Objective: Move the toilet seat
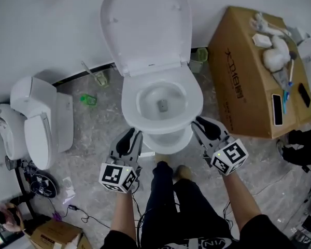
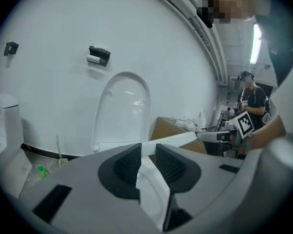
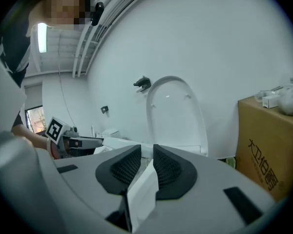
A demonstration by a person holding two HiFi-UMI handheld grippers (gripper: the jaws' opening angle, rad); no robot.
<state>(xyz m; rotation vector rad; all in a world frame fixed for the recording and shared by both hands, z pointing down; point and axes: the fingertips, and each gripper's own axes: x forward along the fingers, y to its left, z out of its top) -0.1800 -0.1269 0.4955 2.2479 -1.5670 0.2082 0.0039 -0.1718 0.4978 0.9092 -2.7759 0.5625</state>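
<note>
Standing at the front of the one upright toilet bowl [image 1: 168, 143], you hold two grippers at its front rim. Your left gripper [image 1: 133, 135] is at the bowl's front left and your right gripper [image 1: 200, 123] at its front right, with the nose of the bowl between them. The single toilet seat [image 1: 130, 105] lies as a white ring over the bowl. From above you cannot tell whether it has lifted off the rim.

In the left gripper view a white edge of the seat runs between the two dark ribbed pads [image 2: 124, 165], and those jaws are clamped on it. In the right gripper view a white edge likewise fills the narrow gap between that gripper's two pads, so those jaws are also closed on the seat. One lid [image 1: 145, 25] stands raised behind the bowl, against the white wall [image 1: 41, 30].

Around the bowl you have:
- One second toilet [image 1: 41, 123], to its left.
- One large cardboard box [image 1: 243, 82], just to its right, with small white items and one dark phone-like slab [image 1: 304, 94] on top.
- One small cardboard box [image 1: 57, 235], far to its lower left.
- One green object [image 1: 89, 100], on the floor [image 1: 93, 139] between the bowl and the second toilet.
- One other person [image 2: 249, 99], in the background past the bowl's right side.
</note>
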